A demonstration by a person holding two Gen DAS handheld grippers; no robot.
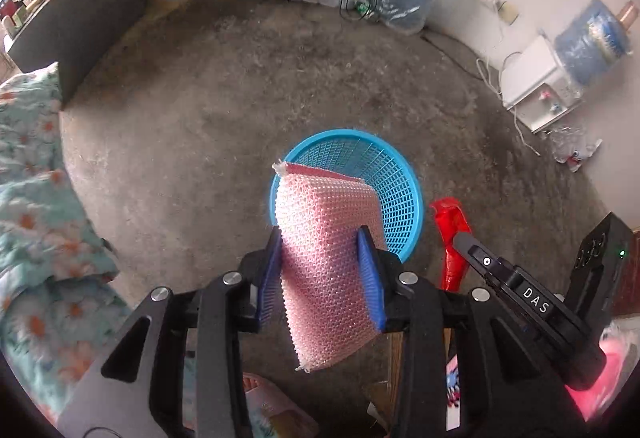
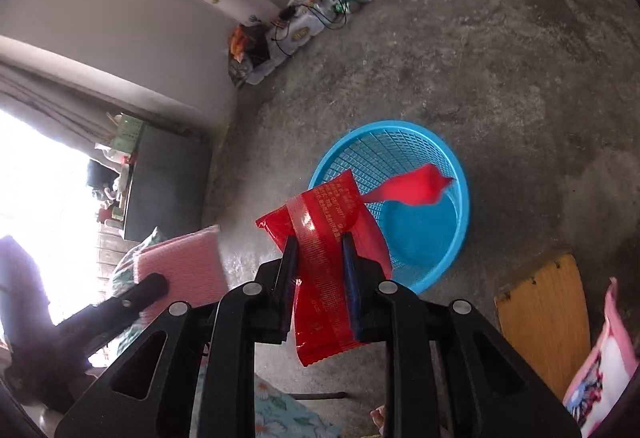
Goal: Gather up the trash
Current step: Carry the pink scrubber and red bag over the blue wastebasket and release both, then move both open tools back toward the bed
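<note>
Holding Trash Over the Blue Basket

A pink mesh sponge (image 1: 328, 262) is clamped between the jaws of the left gripper (image 1: 324, 270), above the near rim of a blue plastic basket (image 1: 396, 190). A red wrapper (image 2: 324, 270) is pinched in the jaws of the right gripper (image 2: 318, 270), just beside that basket (image 2: 448, 238), which is set on the concrete floor (image 1: 224, 94). A flowered bedcover (image 1: 32, 198) is seen at the left.

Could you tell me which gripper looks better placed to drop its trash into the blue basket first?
Probably right: the right gripper holds its red wrapper reaching over the blue basket opening; the left gripper keeps its pink sponge nearer the rim.
</note>
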